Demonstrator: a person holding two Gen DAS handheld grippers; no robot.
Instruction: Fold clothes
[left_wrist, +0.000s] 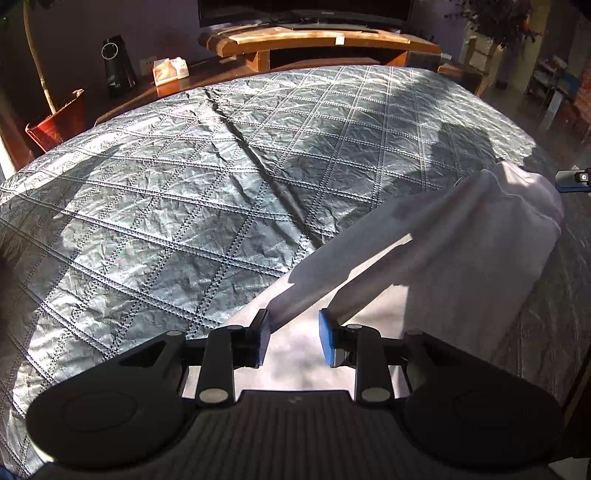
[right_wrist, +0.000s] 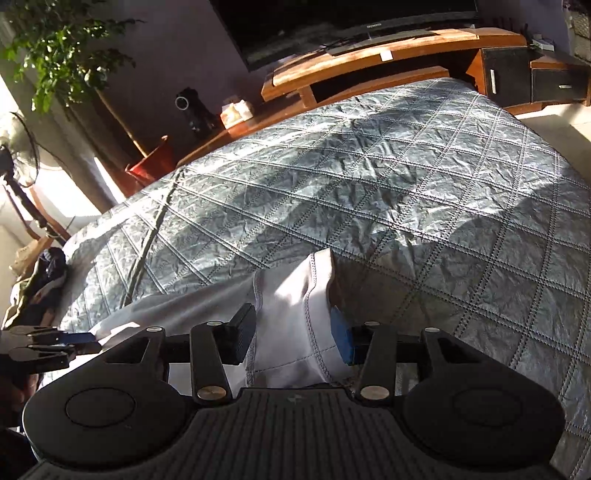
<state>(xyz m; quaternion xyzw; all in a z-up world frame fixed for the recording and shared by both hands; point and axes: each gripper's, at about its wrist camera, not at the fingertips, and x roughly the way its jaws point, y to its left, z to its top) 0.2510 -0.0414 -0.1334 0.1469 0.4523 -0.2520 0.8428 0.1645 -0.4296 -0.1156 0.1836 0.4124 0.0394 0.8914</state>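
The pale grey-white stitched-hem garment (left_wrist: 461, 240) is half off the grey quilted bedspread (left_wrist: 166, 192) on the bed. It is strung between the two tools near the bed's near edge, and its lower part lies on the quilt.

The left tool (left_wrist: 293, 339) is closed almost fully, with a taut band of the cloth pinched between its pads. The right tool (right_wrist: 293, 336) stands partway open around a thick bunch of hem. The cloth fills the gap from pad to pad, so I take it as gripped, though only loosely.

That loose right-hand grip is what I would worry about. If the bunch slips out, the raised end will drop in a heap and the fold line will be lost. The bunch also looks to hold several layers, so one could slide free while the others stay caught, and the fold would come out skewed. Pulling the two tools further apart could drag the cloth off the bed edge or rumple the quilt beneath it.

By count there are one garment in hand, two tools and one bed. At the bed's left corner lies one heap of dark and olive clothes (right_wrist: 37, 284), and I cannot tell how many pieces are in it.
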